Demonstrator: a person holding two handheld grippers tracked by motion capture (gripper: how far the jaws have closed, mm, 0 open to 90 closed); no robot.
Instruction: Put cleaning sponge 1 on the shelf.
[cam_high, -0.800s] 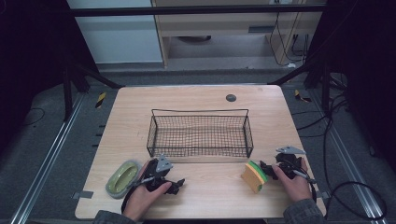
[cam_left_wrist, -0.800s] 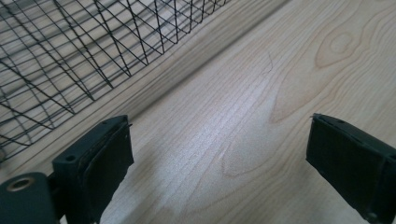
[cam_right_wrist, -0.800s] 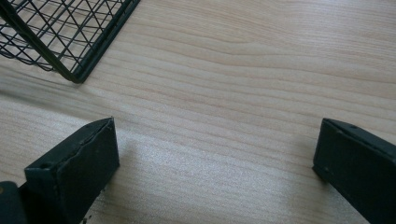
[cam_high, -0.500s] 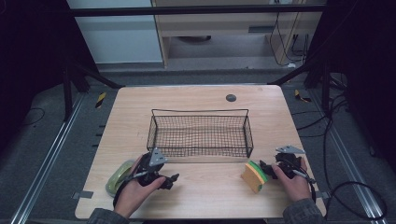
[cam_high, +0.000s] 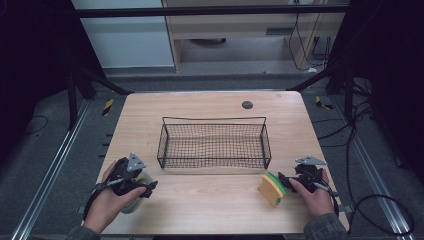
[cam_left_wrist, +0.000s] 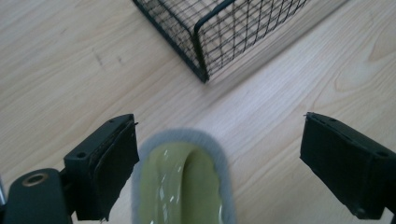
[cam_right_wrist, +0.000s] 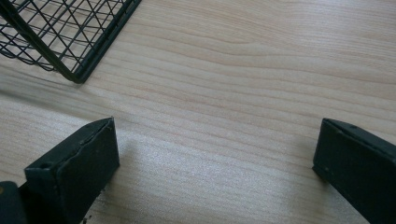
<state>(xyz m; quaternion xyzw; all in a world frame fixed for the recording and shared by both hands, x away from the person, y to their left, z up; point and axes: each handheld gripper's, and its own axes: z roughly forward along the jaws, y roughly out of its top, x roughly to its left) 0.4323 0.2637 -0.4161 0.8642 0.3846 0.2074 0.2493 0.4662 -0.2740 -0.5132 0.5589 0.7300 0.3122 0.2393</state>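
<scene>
A pale green glossy oblong thing with a grey rim lies at the table's near left. My left gripper hovers over it. In the left gripper view the jaws stand wide apart, open, with the thing's end low between them and the pads clear of it. A yellow and green sponge stands on edge at the near right. My right gripper sits just right of the sponge. Its jaws are open over bare wood.
A black wire basket stands mid-table; a near corner of it shows ahead of each gripper. A small dark round disc lies at the far side. The wooden table ends close behind both hands.
My left gripper has moved left, from beside the green thing to over it. The right hand and the sponge have stayed put.
</scene>
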